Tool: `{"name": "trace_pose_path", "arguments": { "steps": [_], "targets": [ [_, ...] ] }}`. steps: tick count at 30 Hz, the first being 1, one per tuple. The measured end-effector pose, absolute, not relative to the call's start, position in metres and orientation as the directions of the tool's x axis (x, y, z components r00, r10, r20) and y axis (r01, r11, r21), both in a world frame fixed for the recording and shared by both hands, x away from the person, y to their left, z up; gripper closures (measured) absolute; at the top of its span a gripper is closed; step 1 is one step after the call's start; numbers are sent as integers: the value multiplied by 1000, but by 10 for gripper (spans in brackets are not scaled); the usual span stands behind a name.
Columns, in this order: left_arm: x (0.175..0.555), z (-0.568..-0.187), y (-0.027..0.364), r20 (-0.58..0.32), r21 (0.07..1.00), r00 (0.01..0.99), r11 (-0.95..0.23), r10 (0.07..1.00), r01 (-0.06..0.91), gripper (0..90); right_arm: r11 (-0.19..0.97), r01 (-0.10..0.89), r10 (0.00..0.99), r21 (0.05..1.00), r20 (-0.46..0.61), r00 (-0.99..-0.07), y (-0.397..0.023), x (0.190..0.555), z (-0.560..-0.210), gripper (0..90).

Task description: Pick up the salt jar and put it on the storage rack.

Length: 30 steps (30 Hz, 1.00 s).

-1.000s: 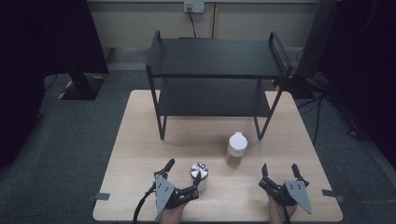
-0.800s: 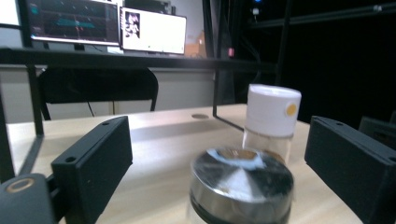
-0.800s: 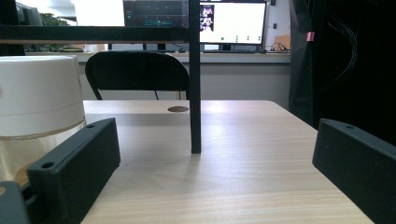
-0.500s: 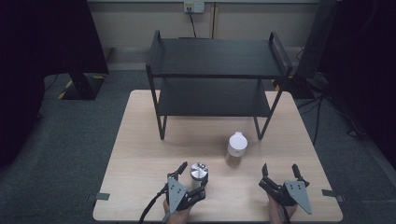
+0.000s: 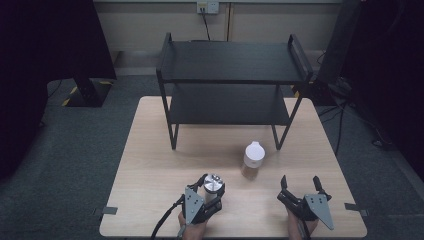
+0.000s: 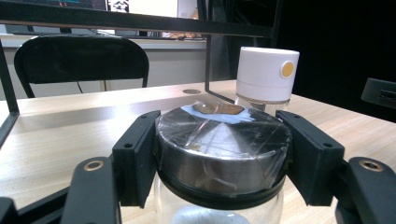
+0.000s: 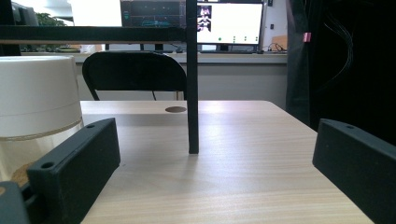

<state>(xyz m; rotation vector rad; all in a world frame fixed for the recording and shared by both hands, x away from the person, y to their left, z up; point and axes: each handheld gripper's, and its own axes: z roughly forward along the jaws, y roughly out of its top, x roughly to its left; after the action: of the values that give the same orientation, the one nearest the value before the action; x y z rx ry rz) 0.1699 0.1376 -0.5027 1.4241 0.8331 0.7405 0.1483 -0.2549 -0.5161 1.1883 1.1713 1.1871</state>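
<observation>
A glass jar with a shiny metal lid stands near the table's front edge. My left gripper is shut on it: in the left gripper view both black pads press the sides of the lid, whose top is wrapped in clear film. These jaws have just been closing around the jar. A white-capped jar with brown contents stands upright a little farther back and to the right. My right gripper rests open near the front right, nothing between its jaws, with the white-capped jar beyond its left jaw.
A black two-tier metal rack stands at the back of the wooden table; one front leg rises ahead of my right gripper. Dark furniture and cables surround the table.
My left gripper has shifted slightly right onto the metal-lidded jar and its jaws have closed on the lid. The right gripper has stayed where it was.
</observation>
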Motion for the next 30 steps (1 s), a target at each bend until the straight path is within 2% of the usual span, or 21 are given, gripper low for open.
{"name": "trace_pose_path", "arguments": {
  "steps": [3,10,21,30],
  "targets": [
    [172,-502,137,-50,998,529,25,847,53,324,19,-31,999,999,-18,33,-255,148,-516,0],
    [173,-501,135,-36,999,531,13,847,48,350,22,-32,999,999,-21,34,-255,148,-516,0],
    [168,-495,130,-72,996,503,37,861,80,354,20,-32,999,999,-19,34,-255,148,-516,0],
    [167,-487,134,-43,998,519,8,854,70,355,19,-32,999,999,-18,35,-255,148,-516,0]
  ]
}}
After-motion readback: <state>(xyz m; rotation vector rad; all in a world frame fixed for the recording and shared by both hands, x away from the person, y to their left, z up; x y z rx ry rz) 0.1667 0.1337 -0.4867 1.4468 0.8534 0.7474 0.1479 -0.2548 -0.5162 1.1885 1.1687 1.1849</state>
